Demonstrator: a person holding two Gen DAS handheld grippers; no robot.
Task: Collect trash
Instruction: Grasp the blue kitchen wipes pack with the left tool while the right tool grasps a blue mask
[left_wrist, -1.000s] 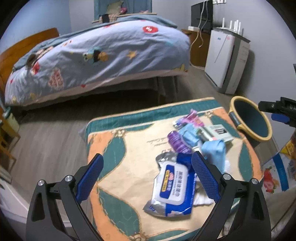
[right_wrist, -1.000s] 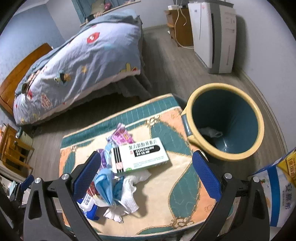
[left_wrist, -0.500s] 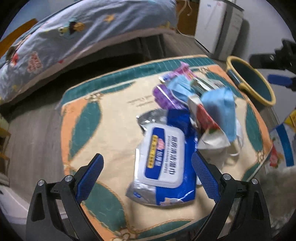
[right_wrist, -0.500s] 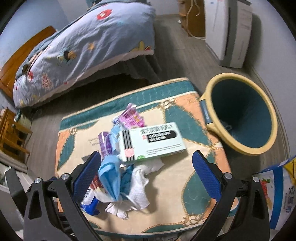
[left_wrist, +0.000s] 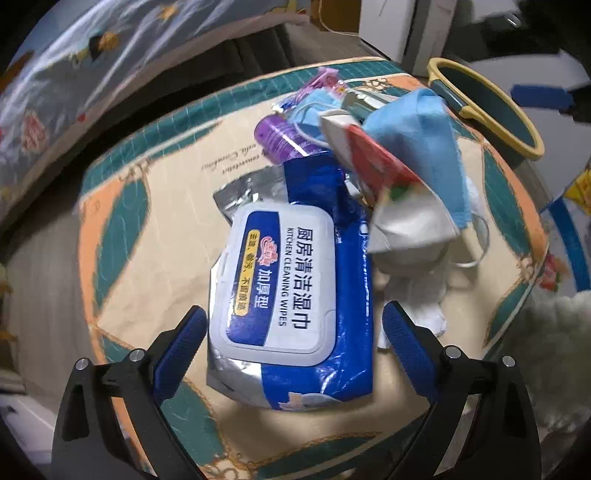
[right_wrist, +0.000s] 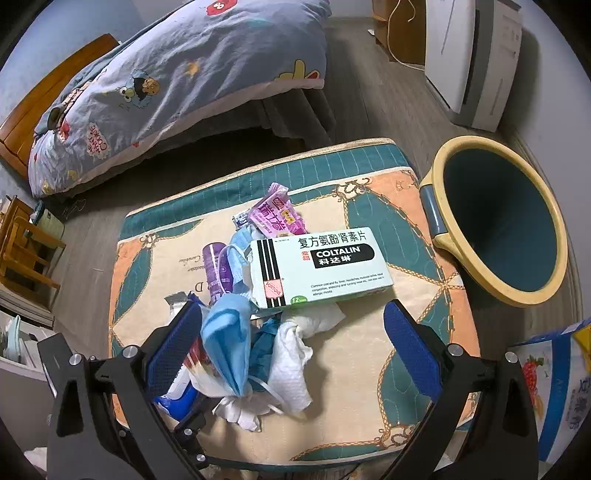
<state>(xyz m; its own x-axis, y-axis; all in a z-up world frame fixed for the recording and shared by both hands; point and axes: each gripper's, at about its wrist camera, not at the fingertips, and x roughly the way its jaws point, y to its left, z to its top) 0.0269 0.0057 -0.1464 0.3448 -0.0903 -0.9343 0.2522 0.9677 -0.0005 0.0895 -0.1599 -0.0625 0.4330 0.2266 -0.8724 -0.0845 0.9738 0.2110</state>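
Both tongs wide open, empty — left tongs (left_wrist: 291, 334) straddle wipes pack (left_wrist: 291, 295), long axis pointing away.

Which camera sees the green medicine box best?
The right wrist view. There the box lies face up on the trash pile, its whole label readable. The left wrist view catches only a blurred sliver behind the blue mask.

The right tool (right_wrist: 291, 345) hangs with its jaws wide apart over a litter pile on the patterned tabletop (right_wrist: 369, 417). A Coltalin medicine box (right_wrist: 321, 267) lies atop a blue face mask (right_wrist: 227, 341) and crumpled white tissue (right_wrist: 291, 362). A teal, yellow-rimmed bin (right_wrist: 498, 221) stands just beside the tabletop.
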